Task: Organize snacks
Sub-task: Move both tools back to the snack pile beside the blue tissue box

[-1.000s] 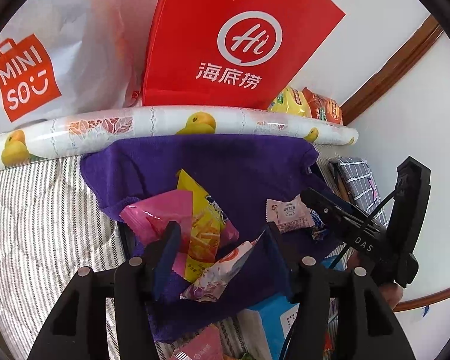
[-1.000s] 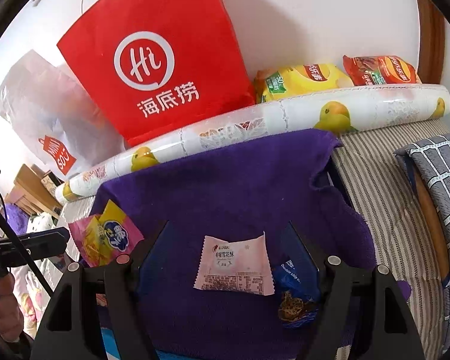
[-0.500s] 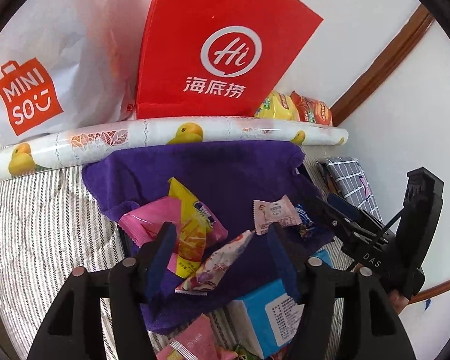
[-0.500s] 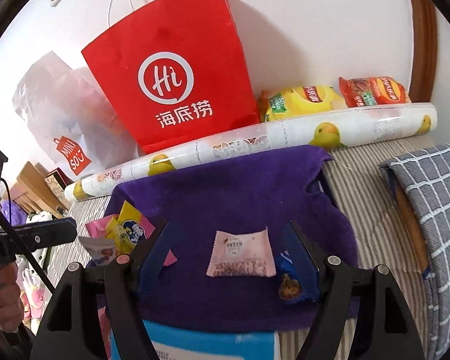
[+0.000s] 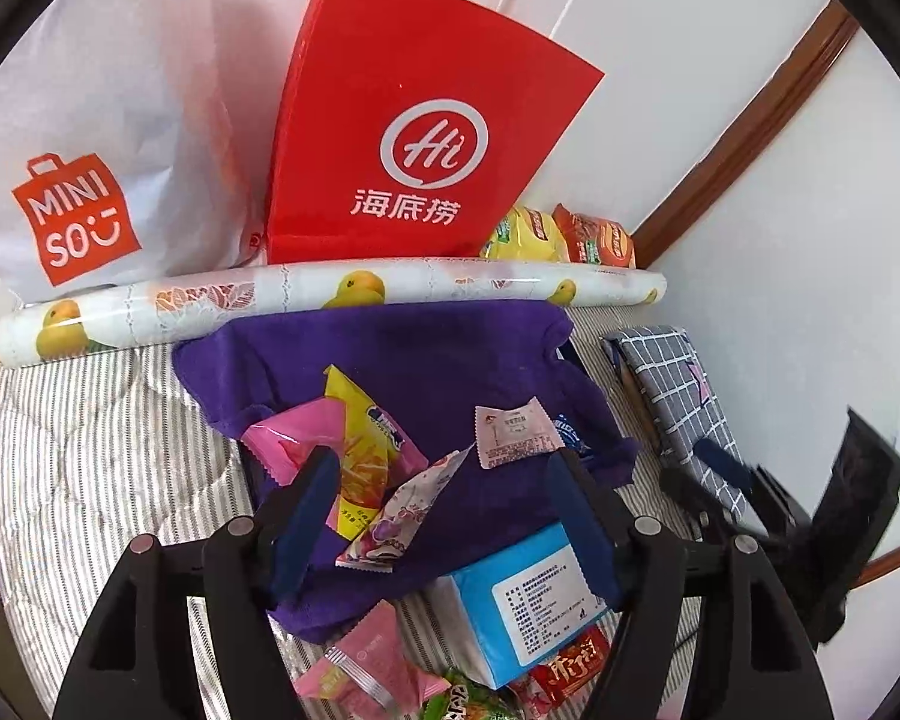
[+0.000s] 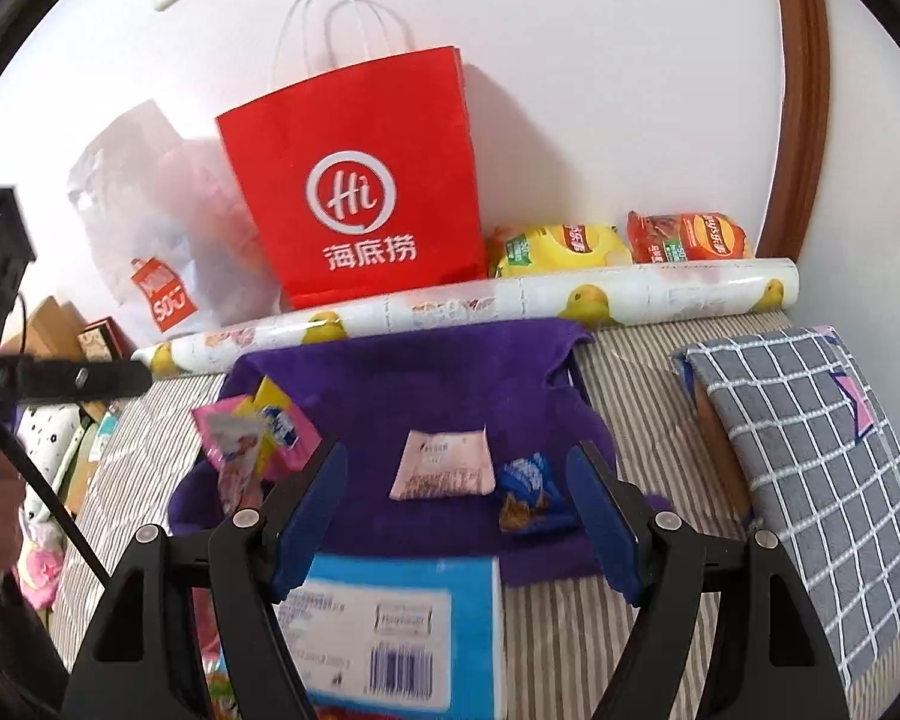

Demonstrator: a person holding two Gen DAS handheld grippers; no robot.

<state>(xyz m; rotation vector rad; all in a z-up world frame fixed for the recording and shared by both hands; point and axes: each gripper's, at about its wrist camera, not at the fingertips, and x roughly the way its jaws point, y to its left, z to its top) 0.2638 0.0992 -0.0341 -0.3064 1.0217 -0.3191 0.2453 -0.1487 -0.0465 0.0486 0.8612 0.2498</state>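
A purple towel (image 5: 450, 372) (image 6: 420, 384) on the striped bed carries the snacks. A floral packet (image 5: 402, 510) lies loose on it between the fingers of my left gripper (image 5: 441, 462), whose jaws are opening; the pads do not touch it. Pink (image 5: 294, 432) and yellow (image 5: 360, 438) packets lie to its left. A pale pink packet (image 5: 513, 432) (image 6: 441, 465) and a blue wrapper (image 6: 525, 489) lie beyond my right gripper (image 6: 456, 450), which is open and holds nothing. A blue box (image 5: 510, 594) (image 6: 390, 618) sits at the towel's near edge.
A red paper bag (image 5: 414, 138), a white shopping bag (image 5: 90, 150) and two chip bags (image 6: 552, 246) stand behind a duck-print roll (image 5: 330, 294) along the wall. A checked cloth (image 6: 810, 450) lies to the right. More snack packets (image 5: 366, 660) lie by the box.
Both grippers have pulled back and up from the towel. The left jaws have widened and let go of the floral packet. The blue box has come into view.
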